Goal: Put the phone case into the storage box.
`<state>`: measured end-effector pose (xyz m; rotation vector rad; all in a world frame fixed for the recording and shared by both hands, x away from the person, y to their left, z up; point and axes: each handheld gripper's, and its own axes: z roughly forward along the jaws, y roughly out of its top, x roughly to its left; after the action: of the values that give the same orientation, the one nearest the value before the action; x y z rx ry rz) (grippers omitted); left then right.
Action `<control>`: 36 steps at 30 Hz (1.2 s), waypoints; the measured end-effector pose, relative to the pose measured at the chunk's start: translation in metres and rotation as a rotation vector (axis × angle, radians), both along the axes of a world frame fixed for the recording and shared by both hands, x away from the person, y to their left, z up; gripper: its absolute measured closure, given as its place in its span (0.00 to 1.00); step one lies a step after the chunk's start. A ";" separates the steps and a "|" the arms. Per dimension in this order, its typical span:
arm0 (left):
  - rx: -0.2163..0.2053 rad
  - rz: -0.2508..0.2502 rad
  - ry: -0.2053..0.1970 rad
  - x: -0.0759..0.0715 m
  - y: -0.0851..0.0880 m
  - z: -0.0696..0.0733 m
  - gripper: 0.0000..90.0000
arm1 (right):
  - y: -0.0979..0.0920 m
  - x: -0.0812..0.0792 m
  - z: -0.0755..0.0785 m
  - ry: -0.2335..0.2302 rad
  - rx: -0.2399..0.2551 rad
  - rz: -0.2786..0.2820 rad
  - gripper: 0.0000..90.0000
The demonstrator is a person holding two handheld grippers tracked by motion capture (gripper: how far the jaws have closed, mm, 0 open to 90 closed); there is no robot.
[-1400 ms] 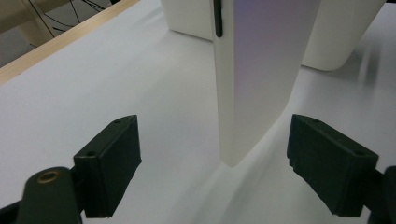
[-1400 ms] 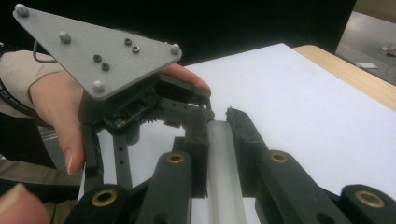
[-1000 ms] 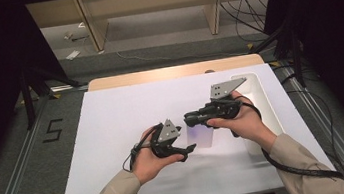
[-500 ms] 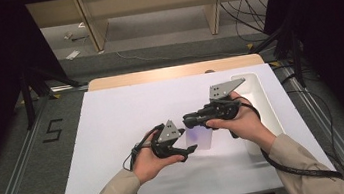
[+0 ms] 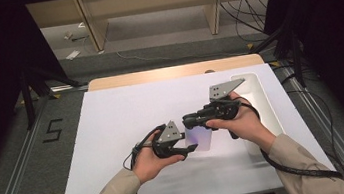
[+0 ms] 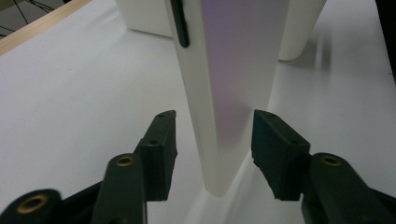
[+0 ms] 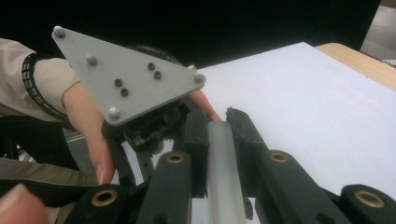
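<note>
Left gripper (image 5: 191,148): sitting low over the white table sheet (image 5: 114,130) in the person's left hand (image 5: 149,161), pointing right toward the panel; its jaws have just been closing and are standing either side of the panel's lower end, with a gap showing at each pad, so they are not yet pinching it.
Panel (image 5: 199,137): a thin, pale, frosted piece with a faint violet tint, hanging between the two grippers just above the sheet; the left gripper view is looking along its narrow edge (image 6: 233,93).
Right gripper (image 5: 187,122): gripping the panel's upper edge (image 7: 223,163), both black jaws pressing against its sides.
White tray (image 5: 262,105): lying at the sheet's right edge, beyond the right hand (image 5: 241,118).
</note>
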<state>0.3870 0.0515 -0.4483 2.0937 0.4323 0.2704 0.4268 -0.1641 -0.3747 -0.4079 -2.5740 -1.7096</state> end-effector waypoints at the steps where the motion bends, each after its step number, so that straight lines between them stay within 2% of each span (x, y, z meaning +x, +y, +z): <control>1: -0.003 -0.005 -0.002 0.000 0.000 0.000 0.58 | 0.000 0.000 0.000 0.000 0.001 0.001 0.89; 9: -0.022 -0.035 0.004 0.000 0.000 0.003 0.68 | 0.000 0.000 -0.002 0.007 0.001 0.003 0.89; 15: -0.049 -0.028 0.041 0.002 0.004 0.006 0.75 | 0.000 0.001 -0.001 0.010 0.016 0.013 0.89; 20: -0.053 -0.020 0.037 0.003 0.007 0.010 0.80 | -0.001 0.000 0.001 0.005 0.030 0.026 0.88; 36: -0.061 -0.056 0.073 0.004 0.009 0.013 0.85 | -0.001 0.001 0.003 -0.009 0.043 0.059 0.87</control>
<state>0.3906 0.0608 -0.4356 2.0572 0.4191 0.1462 0.4275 -0.1655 -0.3719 -0.3203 -2.5234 -1.7476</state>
